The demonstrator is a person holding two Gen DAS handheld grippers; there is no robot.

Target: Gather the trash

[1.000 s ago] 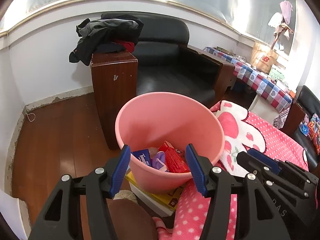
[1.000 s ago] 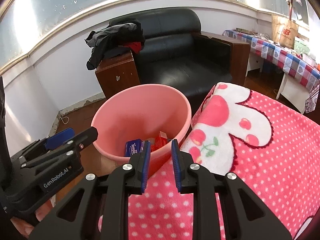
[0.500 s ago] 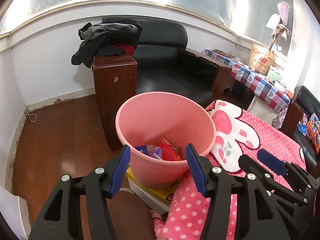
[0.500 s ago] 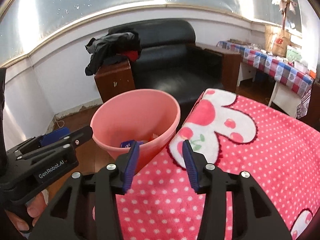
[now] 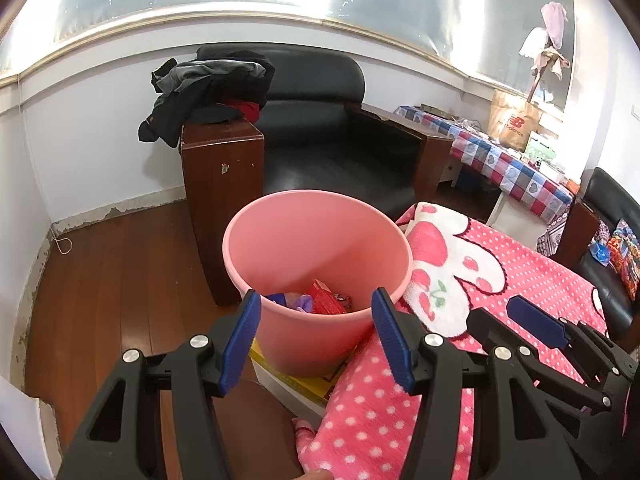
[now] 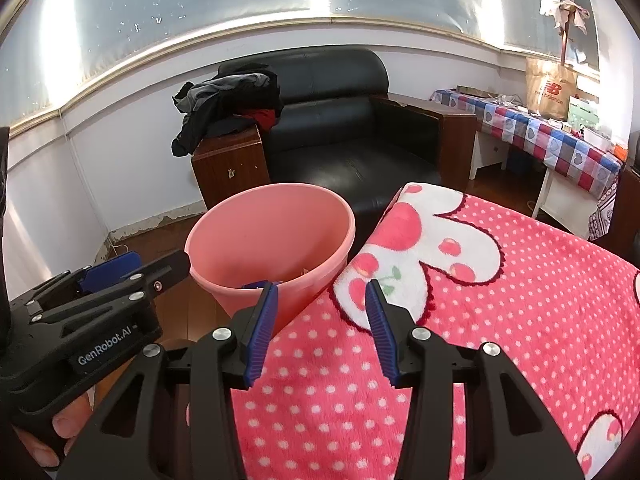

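A pink plastic bin [image 5: 316,240] stands beside the bed, resting on a yellow-edged box [image 5: 308,380]. Red, blue and purple wrappers [image 5: 320,300] lie in its bottom. My left gripper [image 5: 316,312] is open and empty, just in front of the bin's near rim. My right gripper [image 6: 320,300] is open and empty, over the edge of the pink polka-dot blanket [image 6: 480,320], right of the bin [image 6: 272,240]. Each gripper shows at the side of the other's view.
A black leather armchair [image 5: 320,128] with wooden armrests stands behind the bin, with dark clothes [image 5: 208,88] piled on its left arm. A table with a checked cloth [image 5: 500,160] is at the right. Wooden floor [image 5: 100,280] lies to the left.
My right gripper has opened wide from nearly shut. Both grippers have drawn back and up from the bin, so less of its contents shows.
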